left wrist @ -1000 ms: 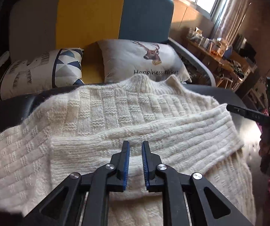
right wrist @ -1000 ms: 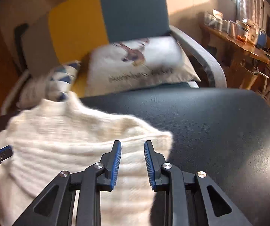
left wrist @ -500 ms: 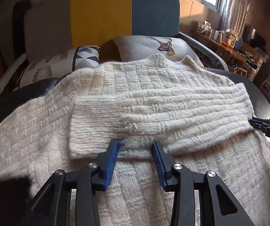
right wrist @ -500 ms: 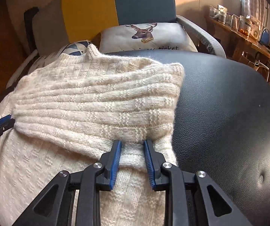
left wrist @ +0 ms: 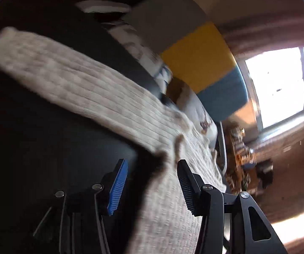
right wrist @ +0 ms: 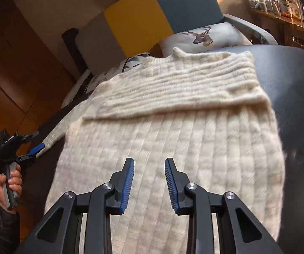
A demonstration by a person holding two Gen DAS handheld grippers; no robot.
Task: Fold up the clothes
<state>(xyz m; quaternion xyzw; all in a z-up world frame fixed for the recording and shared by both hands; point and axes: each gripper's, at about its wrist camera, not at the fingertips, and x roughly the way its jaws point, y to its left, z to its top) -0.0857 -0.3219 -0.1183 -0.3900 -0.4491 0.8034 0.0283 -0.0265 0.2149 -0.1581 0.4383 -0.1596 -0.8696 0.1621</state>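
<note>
Two grippers are being held over a cream knitted sweater that is lying spread on a black leather seat. The right gripper is being held above the near part of the sweater's body, its blue-padded jaws spread apart with nothing between them. One sleeve is lying folded across the chest, its cuff end reaching towards the left side of the garment, while the other sleeve is stretching out to the left — its cuff lies just beside the blue fingertips of the left gripper, though whether they are touching it cannot be told from this view. That gripper is being gripped by a hand in a dark sleeve at the far left edge. In the left wrist view, which is tilted and blurred by motion, the left gripper's jaws are being held wide apart and empty, with the outstretched sleeve running away to the far left over the dark seat and the edge of the sweater's body lying between and beyond the jaw tips. Beyond the seat, a sofa with grey, yellow and blue back panels is being shown, with a deer-print cushion and a triangle-patterned cushion resting against it. A bright window is being seen at the right in the left wrist view.
</note>
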